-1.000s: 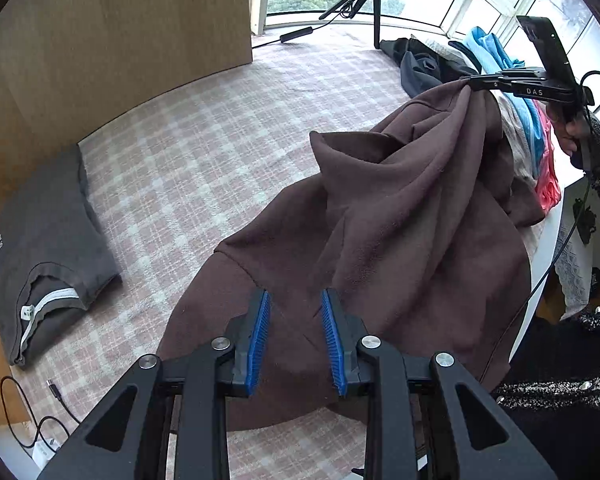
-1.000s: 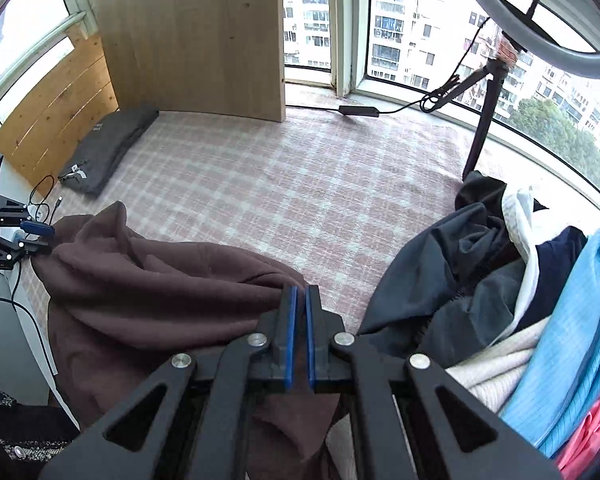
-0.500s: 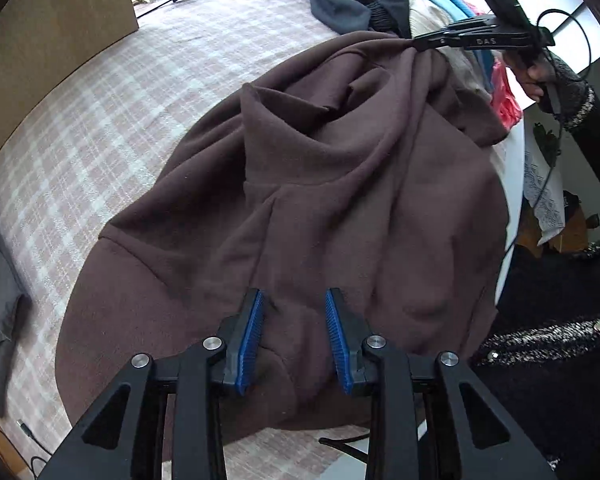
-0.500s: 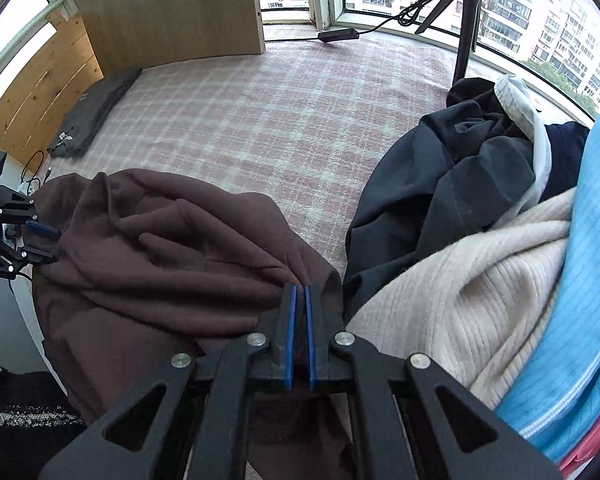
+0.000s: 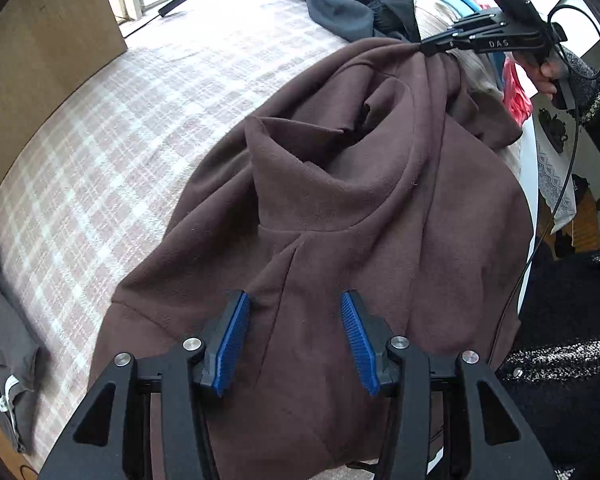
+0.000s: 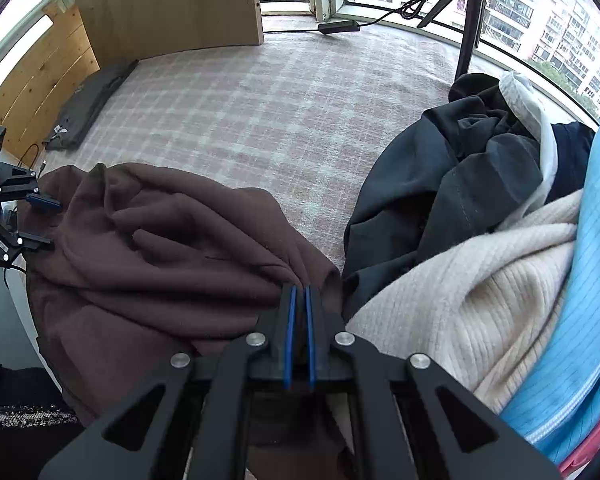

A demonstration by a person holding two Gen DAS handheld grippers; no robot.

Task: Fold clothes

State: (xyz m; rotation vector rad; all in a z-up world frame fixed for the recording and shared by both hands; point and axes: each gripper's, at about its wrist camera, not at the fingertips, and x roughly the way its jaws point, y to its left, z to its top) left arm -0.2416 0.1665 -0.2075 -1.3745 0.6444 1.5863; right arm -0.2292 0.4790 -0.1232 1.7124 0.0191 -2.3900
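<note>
Brown fleece filled the left wrist view: the brown garment (image 5: 340, 208) lay crumpled at the near edge of the checked bedspread (image 5: 112, 152), not yet spread flat. The left gripper (image 5: 296, 336) hung over its lower part, jaws opening, with cloth beneath the blue pads but nothing pinched. Far left lay a grey garment (image 5: 4, 320), seemingly already folded.

In the right wrist view, the right gripper (image 6: 299, 320) was clenched on a bunched edge of the brown garment, its pads nearly meeting over the fabric. To the right, a pile of unfolded clothes (image 6: 480, 220) waited: dark, cream and light blue pieces.

By my judgement the task was at an early stage: one item done, one just laid out, and several remaining.
</note>
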